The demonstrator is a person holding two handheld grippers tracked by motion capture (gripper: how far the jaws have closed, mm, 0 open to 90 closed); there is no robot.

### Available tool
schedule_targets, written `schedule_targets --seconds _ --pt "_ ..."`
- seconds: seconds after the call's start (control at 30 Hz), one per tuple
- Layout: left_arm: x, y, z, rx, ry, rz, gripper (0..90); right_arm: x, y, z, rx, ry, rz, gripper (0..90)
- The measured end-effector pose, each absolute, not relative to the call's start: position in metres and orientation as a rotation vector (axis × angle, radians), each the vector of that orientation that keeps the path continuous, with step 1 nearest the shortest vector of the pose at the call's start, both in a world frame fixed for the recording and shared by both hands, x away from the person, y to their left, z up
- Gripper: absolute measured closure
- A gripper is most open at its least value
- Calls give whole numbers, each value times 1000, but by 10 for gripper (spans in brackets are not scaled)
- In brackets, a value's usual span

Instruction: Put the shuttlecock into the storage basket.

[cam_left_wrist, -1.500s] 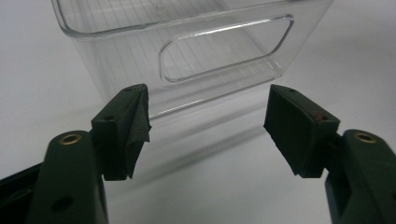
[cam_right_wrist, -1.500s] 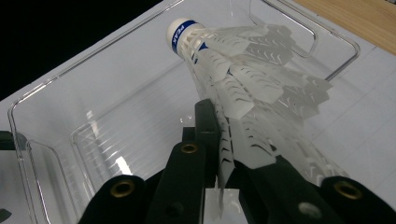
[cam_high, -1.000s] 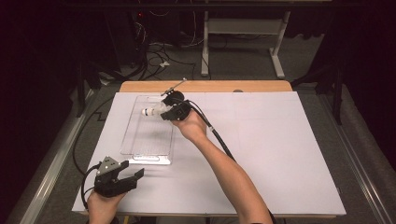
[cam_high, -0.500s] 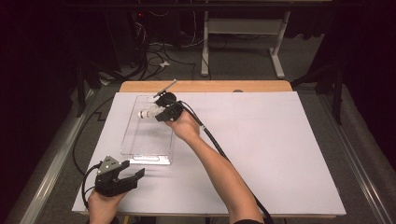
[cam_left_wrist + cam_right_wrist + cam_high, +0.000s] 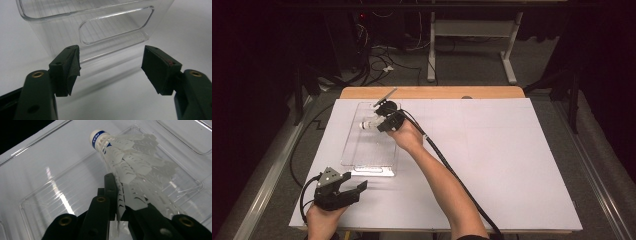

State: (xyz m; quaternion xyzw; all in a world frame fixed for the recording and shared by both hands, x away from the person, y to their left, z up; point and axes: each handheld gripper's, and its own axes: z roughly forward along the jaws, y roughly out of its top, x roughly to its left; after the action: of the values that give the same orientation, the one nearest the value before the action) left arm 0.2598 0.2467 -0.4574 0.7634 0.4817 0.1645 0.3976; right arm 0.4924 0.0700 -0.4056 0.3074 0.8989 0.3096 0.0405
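White table, shuttlecock over clear bin.

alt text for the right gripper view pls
The right gripper is shut on the skirt of a white plastic shuttlecock, whose blue-banded cork points up and away over a clear plastic bin. The two black jaws rise from the bottom, pinching the skirt's edge between them.
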Motion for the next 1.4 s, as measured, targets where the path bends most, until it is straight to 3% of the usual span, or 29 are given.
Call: schedule_targets --seconds 1.4 --pt "260 245 -457 1941 1224 437 312 495 84 -412 896 2790 837 879"
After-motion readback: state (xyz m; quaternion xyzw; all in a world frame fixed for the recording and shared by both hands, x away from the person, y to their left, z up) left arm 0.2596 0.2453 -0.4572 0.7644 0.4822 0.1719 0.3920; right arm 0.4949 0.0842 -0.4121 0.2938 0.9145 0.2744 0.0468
